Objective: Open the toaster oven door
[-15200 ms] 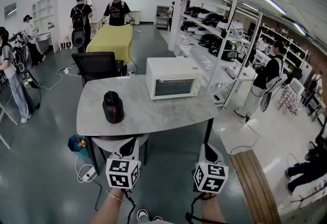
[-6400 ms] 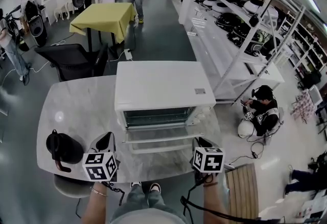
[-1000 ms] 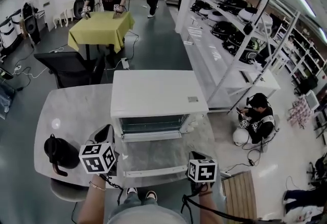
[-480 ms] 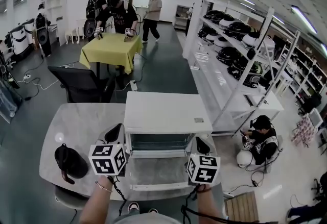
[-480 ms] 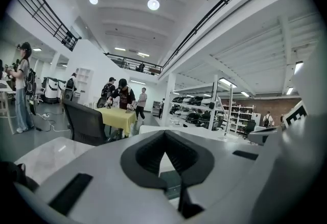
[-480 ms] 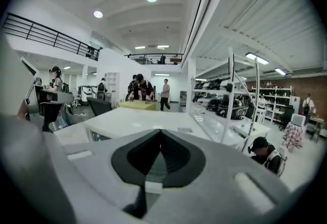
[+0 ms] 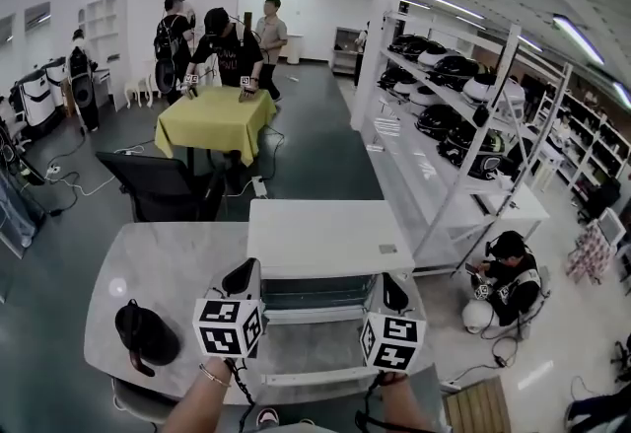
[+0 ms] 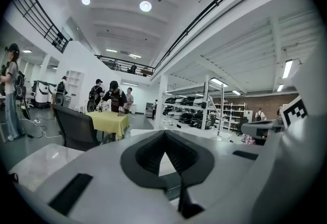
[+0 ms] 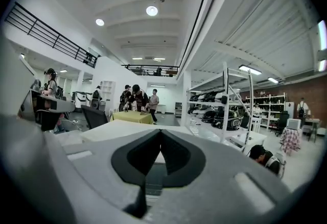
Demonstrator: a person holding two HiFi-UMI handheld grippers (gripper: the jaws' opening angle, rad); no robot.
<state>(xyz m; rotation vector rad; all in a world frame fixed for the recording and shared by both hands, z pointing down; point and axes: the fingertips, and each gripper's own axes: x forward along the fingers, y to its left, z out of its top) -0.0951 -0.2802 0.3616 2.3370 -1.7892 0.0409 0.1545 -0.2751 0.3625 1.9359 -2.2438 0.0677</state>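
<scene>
My left gripper (image 7: pixel 244 275) and right gripper (image 7: pixel 391 288) hover side by side over the grey counter (image 7: pixel 168 258). Each has its jaws pressed together at the tips, with nothing between them. The white toaster oven (image 7: pixel 325 236) sits at my 12 o'clock. Its door (image 7: pixel 314 350) is dropped open and lies flat toward me, in the space between my two grippers. A black jug (image 7: pixel 148 332) stands at 9 o'clock from my left gripper, well apart from the oven.
</scene>
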